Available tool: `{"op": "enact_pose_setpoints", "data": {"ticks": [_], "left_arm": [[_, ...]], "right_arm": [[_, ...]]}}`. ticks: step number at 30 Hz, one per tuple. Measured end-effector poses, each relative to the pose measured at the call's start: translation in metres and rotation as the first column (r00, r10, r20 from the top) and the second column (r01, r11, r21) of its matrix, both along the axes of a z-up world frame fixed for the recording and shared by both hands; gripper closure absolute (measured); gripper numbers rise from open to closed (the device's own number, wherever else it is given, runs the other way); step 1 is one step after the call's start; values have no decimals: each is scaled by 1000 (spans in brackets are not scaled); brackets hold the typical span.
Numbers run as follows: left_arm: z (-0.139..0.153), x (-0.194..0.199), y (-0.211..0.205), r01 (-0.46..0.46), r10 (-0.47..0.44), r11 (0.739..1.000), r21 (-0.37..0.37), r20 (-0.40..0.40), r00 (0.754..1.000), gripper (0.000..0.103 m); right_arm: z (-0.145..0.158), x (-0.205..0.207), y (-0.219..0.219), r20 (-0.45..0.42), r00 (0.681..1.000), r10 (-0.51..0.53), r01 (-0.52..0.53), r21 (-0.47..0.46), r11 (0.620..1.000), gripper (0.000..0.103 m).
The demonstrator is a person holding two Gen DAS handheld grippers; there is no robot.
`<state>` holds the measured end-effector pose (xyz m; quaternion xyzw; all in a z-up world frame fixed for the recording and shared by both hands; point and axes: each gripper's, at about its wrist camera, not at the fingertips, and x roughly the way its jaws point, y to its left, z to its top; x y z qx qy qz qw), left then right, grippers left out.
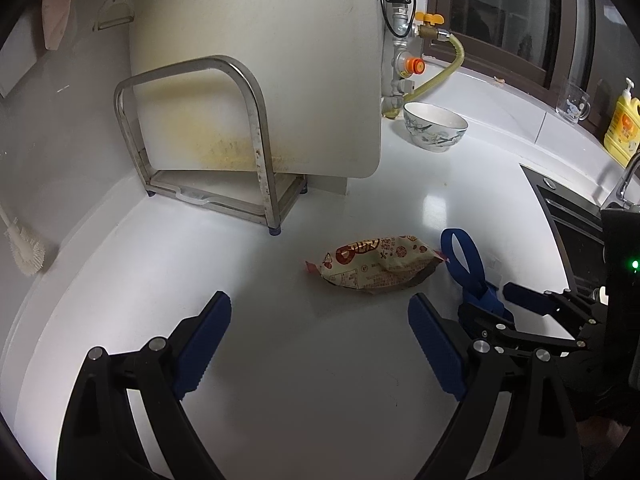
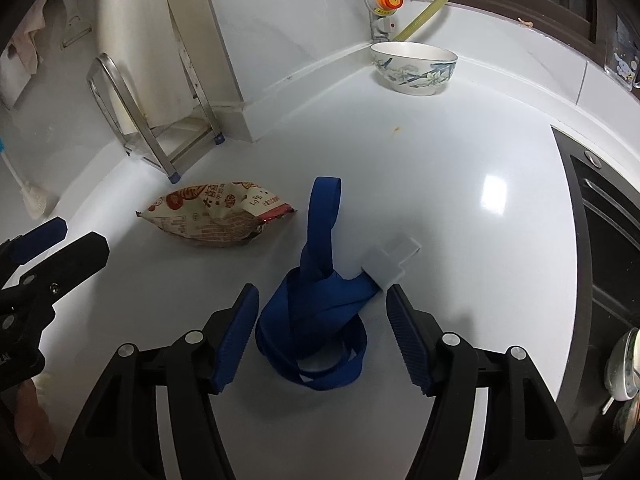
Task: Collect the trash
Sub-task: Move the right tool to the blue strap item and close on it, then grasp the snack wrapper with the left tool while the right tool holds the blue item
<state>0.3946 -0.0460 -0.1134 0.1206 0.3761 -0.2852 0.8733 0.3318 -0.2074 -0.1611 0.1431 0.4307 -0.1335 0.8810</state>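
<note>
I am holding the left gripper [image 1: 320, 344] spread over bare counter [image 1: 280, 380]; the snack wrapper [image 1: 376, 266] is lying crosswise mid-frame. The right gripper [image 2: 322, 344], jaws apart, is straddling the blue strap [image 2: 316, 300].

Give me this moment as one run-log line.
left gripper: open, empty, short of snack wrapper | right gripper: open, straddling blue strap | both items lying on counter

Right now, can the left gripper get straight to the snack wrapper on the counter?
Probably yes. The left gripper is open and aimed at the snack wrapper, with only bare countertop between them. The blue strap lies just to the wrapper's right, where the right gripper hovers open.
</note>
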Motion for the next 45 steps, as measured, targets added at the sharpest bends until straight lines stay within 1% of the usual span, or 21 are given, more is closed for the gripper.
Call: {"op": "enact_pose_setpoints", "data": {"ticks": [1,3,4,5,6,8,15,21,24,27,30,33,34,35,36,37,39,40,43,44,45], "left_arm": [[-1,1,-1,-2,2,1000,-1,-2,1000,14],[-2,2,-2,-1,1,1000,-1,-6,1000,14],[-2,3,-3,0,0,1000,-1,-6,1000,14],[-3,3,-4,2,-2,1000,-1,-6,1000,14],[-3,4,-5,6,-6,1000,-2,-6,1000,14],[-6,6,-7,18,-18,1000,0,-4,1000,14],[-19,19,-17,99,-99,995,16,0,995,14],[-28,31,-33,203,-203,979,19,-8,979,14],[-32,34,-44,253,-253,967,44,-6,968,14],[-36,36,-54,292,-292,955,51,-16,956,14],[-41,38,-62,315,-314,948,54,-34,949,14],[-46,41,-67,326,-324,944,40,-59,944,15],[-47,41,-68,328,-325,944,33,-67,943,16],[-47,41,-68,328,-325,944,28,-71,943,22],[-48,40,-67,331,-328,943,21,-79,941,29],[-49,39,-68,334,-331,943,16,-86,940,33],[-51,36,-68,337,-334,941,13,-97,938,48],[-52,34,-68,339,-337,941,10,-103,936,52],[-53,28,-69,334,-332,942,11,-96,938,68],[-53,26,-69,332,-330,943,5,-101,938,71],[-53,24,-68,323,-322,946,-5,-110,940,71]], "right_arm": [[-1,1,1,-4,1000,8,-8,-1,1000,55],[-1,2,1,-3,1000,19,-19,-5,1000,68],[-1,2,1,0,1000,29,-29,3,1000,72],[0,2,1,2,999,34,-34,9,999,81],[0,1,0,3,999,35,-35,16,999,84],[1,-4,-3,10,999,30,-31,39,999,88],[13,-42,-14,58,998,8,-15,122,992,89],[30,-81,-17,99,995,-14,-1,152,988,89],[34,-91,-19,105,994,-26,8,166,986,89],[37,-94,-19,115,993,-23,3,167,986,89],[39,-96,-19,124,992,-21,-1,174,985,89],[39,-98,-18,123,992,-17,-4,174,985,89],[39,-98,-17,122,992,-17,-4,175,985,89],[39,-99,-17,123,992,-18,-4,176,984,89],[39,-100,-18,124,992,-19,-3,177,984,89],[40,-101,-18,123,992,-22,0,176,984,89],[40,-102,-20,121,992,-26,4,177,984,89],[40,-103,-21,121,992,-31,8,184,983,89],[40,-105,-23,119,992,-36,14,186,982,89],[40,-106,-24,118,992,-37,15,185,983,89],[41,-107,-25,117,992,-40,18,185,983,89]]}}
